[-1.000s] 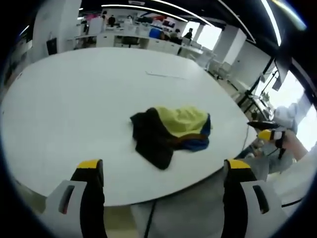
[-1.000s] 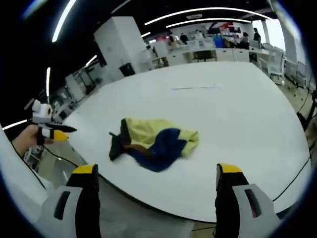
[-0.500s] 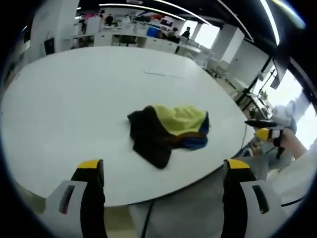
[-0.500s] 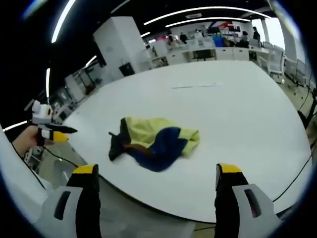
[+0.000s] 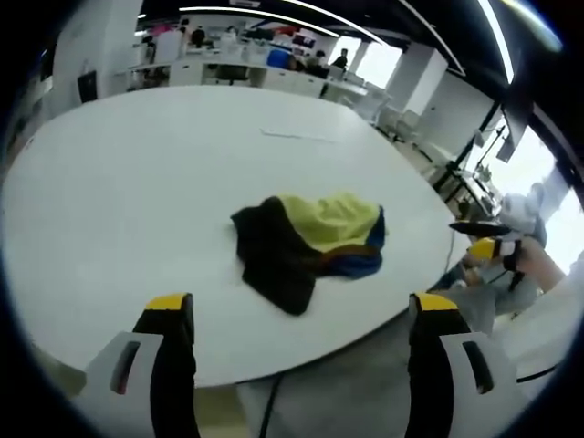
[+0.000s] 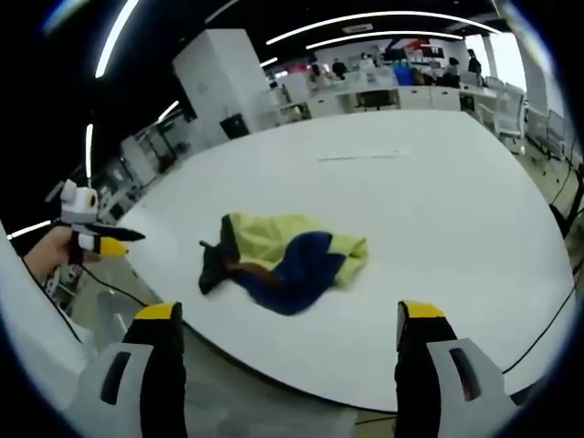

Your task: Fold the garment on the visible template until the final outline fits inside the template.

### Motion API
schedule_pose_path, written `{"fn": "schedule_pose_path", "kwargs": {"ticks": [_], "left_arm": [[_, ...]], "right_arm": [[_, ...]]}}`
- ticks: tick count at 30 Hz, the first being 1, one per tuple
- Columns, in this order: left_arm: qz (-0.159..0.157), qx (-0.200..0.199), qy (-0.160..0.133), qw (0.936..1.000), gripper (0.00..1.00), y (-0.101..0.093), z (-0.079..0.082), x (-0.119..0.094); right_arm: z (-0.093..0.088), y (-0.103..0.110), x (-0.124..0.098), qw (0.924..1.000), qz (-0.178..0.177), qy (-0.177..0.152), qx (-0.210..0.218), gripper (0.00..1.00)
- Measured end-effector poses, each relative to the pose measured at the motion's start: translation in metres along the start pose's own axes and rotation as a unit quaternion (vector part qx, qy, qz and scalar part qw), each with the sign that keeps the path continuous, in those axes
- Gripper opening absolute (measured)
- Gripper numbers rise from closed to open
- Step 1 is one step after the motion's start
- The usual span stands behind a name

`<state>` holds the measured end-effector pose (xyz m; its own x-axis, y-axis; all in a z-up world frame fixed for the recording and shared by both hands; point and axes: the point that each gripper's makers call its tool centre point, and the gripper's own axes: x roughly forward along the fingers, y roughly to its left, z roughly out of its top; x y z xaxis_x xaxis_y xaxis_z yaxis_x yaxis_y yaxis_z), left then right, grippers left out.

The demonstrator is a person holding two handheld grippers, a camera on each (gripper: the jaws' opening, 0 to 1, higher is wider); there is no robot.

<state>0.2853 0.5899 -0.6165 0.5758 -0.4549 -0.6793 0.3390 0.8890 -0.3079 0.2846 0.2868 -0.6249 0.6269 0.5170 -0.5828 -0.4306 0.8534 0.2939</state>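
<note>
A crumpled garment point(image 6: 283, 260) in yellow, blue and black is seen lying on the wide white bench point(image 6: 438, 228), towards its near edge and well apart from a thin pale strip point(image 6: 362, 158) lying farther back on the surface. The right tongs point(image 6: 287, 365) are held spread wide below the bench edge, with nothing between their yellow-tipped jaws. At the left, the left tongs point(image 6: 117, 240) are gripped in a hand point(image 6: 50, 255) off the bench.
</note>
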Motion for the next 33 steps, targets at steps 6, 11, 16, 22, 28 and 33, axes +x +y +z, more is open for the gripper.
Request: {"fn": "schedule_pose_path", "kwargs": {"ticks": [6,11,16,22,28,33], "left_arm": [[-0.018,0.013,-0.001,0.9998,0.94,-0.009,0.001,0.007],[-0.023,0.034,0.007,0.9991,0.92,-0.013,0.0,0.013],[-0.031,0.043,0.015,0.9985,0.9,-0.016,-0.002,0.017],[-0.033,0.049,0.019,0.9981,0.88,-0.017,-0.002,0.021],[-0.042,0.051,0.022,0.9976,0.84,-0.02,-0.002,0.027],[-0.048,0.054,0.027,0.9971,0.82,-0.022,-0.003,0.031]], "right_arm": [[-0.001,-0.003,0.006,1.0,0.001,0.0,-0.006,0.94],[-0.003,-0.001,0.01,0.9999,0.002,0.003,-0.016,0.93],[-0.005,0.0,0.013,0.9995,0.003,0.005,-0.033,0.91],[0.005,-0.001,0.014,0.9986,0.0,-0.02,-0.05,0.88],[0.008,0.003,0.017,0.9979,0.012,-0.025,-0.059,0.83],[0.004,0.006,0.022,0.997,0.022,-0.017,-0.072,0.81]]}}
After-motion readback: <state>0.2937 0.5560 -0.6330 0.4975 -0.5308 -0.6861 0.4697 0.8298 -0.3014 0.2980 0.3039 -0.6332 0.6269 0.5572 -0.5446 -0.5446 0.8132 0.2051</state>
